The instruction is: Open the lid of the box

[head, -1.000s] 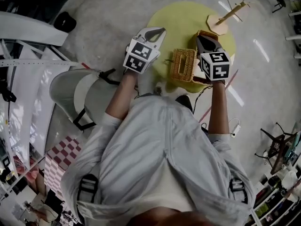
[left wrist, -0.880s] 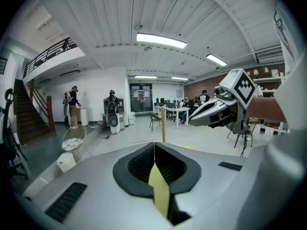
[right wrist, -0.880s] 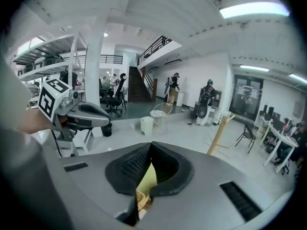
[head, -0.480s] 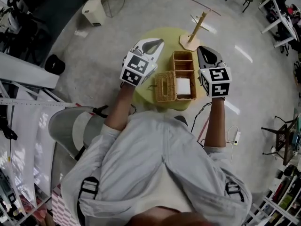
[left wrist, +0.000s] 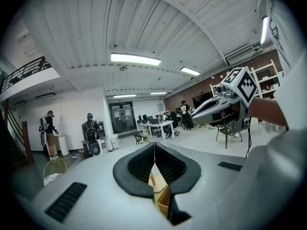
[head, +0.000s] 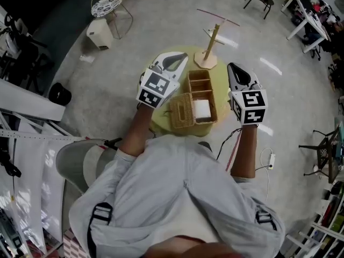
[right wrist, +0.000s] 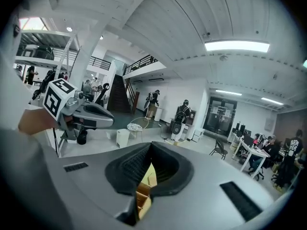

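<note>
Head view: woven box [head: 202, 93] sits on the round yellow counter [head: 161, 125], directly ahead of the person. Lid [head: 181, 111] already swung open; it lies flat at the box's left side, touching the box's edge, slot in its middle facing up. Box interior exposed: divided compartments toward the far end, a white item [head: 202, 109] in the near compartment. Left hand-held gripper [head: 177, 60] is held above the counter just left of the box, over the far end of the lid, apart from both. Right hand-held gripper [head: 234, 69] is held just right of the box, off the counter's edge, touching nothing. Left gripper view: jaws fully together, pads meeting along a single seam, nothing between them; only a sliver of wood and yellow counter shows below the seam. Right gripper view: same condition, jaws closed flat against each other, empty. Each gripper view looks out level across the room and catches the opposite gripper at its side. Wooden stand [head: 207, 51] with a crossbar stands upright at the counter's far edge, beyond the box and apart from it.
</note>
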Available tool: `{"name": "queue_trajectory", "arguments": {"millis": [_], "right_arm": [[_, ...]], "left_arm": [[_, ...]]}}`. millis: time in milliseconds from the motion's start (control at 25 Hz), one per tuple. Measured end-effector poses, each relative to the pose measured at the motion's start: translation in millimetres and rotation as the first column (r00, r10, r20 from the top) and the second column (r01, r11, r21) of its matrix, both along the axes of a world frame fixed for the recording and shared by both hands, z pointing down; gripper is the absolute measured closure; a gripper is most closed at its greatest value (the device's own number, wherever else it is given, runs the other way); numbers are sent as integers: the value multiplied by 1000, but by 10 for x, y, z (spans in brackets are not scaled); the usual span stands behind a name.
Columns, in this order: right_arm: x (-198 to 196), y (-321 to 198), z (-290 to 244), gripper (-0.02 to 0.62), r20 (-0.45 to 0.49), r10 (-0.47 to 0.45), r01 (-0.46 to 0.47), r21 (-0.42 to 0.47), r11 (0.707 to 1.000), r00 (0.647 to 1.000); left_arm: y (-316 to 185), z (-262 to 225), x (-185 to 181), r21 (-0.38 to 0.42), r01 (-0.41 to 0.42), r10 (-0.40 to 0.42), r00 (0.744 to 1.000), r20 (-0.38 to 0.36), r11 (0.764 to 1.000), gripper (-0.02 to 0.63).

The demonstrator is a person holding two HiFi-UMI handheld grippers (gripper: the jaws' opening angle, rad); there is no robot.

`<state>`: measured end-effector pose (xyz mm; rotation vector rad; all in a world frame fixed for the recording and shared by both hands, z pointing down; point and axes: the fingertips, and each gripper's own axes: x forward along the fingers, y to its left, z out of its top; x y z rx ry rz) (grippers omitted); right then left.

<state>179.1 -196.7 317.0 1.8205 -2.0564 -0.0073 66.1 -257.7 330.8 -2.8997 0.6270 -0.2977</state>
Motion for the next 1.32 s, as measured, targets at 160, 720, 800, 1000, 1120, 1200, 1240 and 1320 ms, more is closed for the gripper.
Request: {"name": "queue_trajectory", "arguments": {"millis": [160,720,800,1000,1120,1200,1240,1320], "right_arm": [[48,80,-61,572,7,23,-23,26,999,1000],[34,114,-15,572,17,25,-25,27,999,1000],[38,120,-3,572,17,25,-25,22,999,1000],[-10,103,22,572,23,19,-19,11,1000,1000],[-19,89,46,572,19,18,-18,10,1000,1000],[-19,79,58,572,18,18,-18,8,1000,1000],[-21,73,64,572,18,18,-18,6,1000,1000],[-25,61,79,572,19,17,-17,2,1000,1000]], "left_arm": [[77,-57,55,26,-20,19,1000,10,999,577],[116,-11,43,24,-19,18,1000,24,1000,577],[127,-9,44,22,-19,18,999,26,1000,577],[126,14,26,16,-21,21,999,30,1000,577],[113,38,9,12,-21,20,999,29,1000,577],[95,57,5,7,-19,19,999,28,1000,577],[87,70,5,5,-20,20,999,27,1000,577],[72,98,6,1,-22,22,999,27,1000,577]]}}
